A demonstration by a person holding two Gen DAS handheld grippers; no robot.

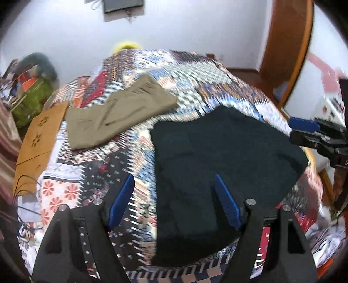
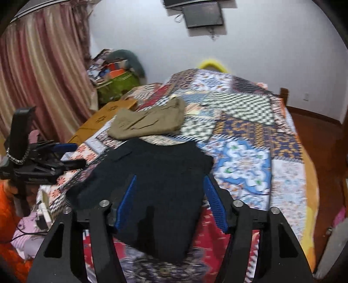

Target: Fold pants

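The dark navy pants are lying on the near end of the bed, already gathered into a compact, roughly rectangular bundle, so the folding is looking largely done or one fold short of it; the layers are too dark to count. The left gripper is hovering above the bundle's left edge with its jaws spread wide and holding nothing, and the right gripper is hanging over the near part of the cloth, likewise released and empty. Any next move is probably calling for both to drop to a free edge, pinch it, and carry it across squarely. A folded khaki garment is resting farther up the patchwork bedspread, apart from the dark pants. Pink curtains are hanging at the left, a wall-mounted screen is sitting on the white wall, and a green bag is sitting beside the bed.
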